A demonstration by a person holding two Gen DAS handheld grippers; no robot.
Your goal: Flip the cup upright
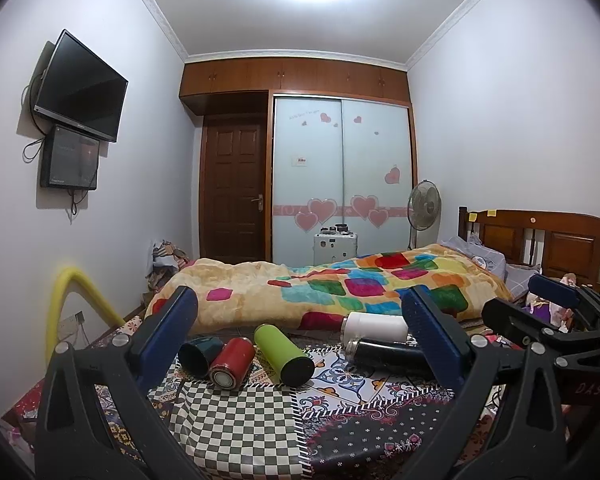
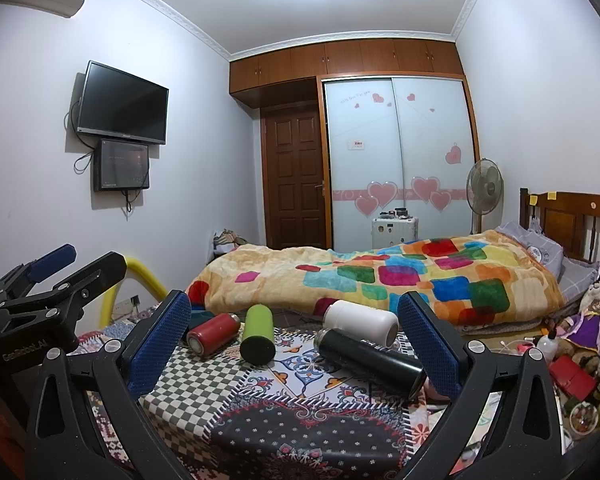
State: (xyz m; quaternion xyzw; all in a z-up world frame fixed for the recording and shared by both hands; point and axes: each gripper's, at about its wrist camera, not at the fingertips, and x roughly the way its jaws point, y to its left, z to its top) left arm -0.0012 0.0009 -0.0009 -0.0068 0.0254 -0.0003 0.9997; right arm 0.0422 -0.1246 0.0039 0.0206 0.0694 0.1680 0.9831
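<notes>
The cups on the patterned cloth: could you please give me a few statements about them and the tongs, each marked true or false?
1. The green cup stands upright. False: it lies on its side.
2. Both tongs, left tongs and right tongs, are open and hold nothing. True.
3. The white cup lies behind the black cup, nearer the blanket. True.
4. The red cup is gripped by the left tongs. False: it lies free on the patterned cloth, between the dark teal cup and the green cup.
5. Five cups lie on the cloth. True.
</notes>
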